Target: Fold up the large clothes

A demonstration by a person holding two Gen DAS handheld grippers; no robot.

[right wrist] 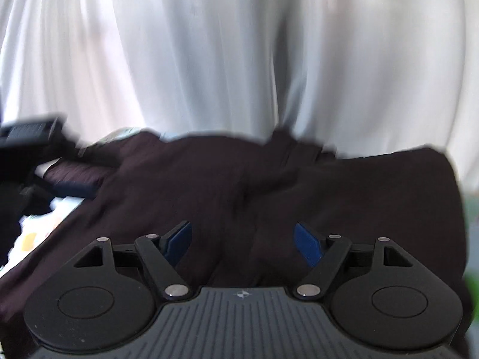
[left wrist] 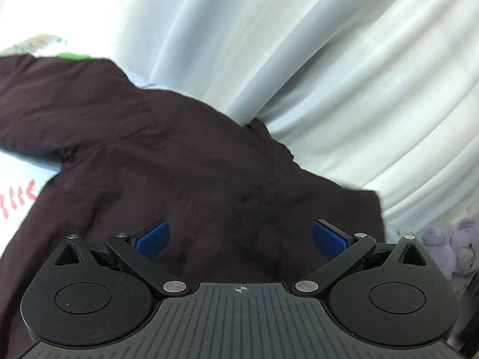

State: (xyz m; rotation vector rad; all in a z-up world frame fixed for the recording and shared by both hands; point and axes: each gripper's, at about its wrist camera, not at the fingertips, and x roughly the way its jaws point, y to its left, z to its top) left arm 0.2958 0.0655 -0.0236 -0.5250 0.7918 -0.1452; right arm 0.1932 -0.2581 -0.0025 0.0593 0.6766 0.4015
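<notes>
A large dark maroon garment (left wrist: pixel 179 161) lies spread out in front of me, one sleeve reaching to the upper left in the left wrist view. It also fills the middle of the right wrist view (right wrist: pixel 299 197). My left gripper (left wrist: pixel 241 236) is open and empty above the garment's lower part, blue pads wide apart. My right gripper (right wrist: pixel 242 240) is open and empty above the garment too. The left gripper's black body (right wrist: pixel 27 137) shows blurred at the left edge of the right wrist view.
A white pleated curtain (left wrist: pixel 329 59) hangs right behind the garment (right wrist: pixel 239 53). A pale printed sheet (left wrist: pixel 18 194) lies under the garment at the left. Purple plush toys (left wrist: pixel 449 245) sit at the right edge.
</notes>
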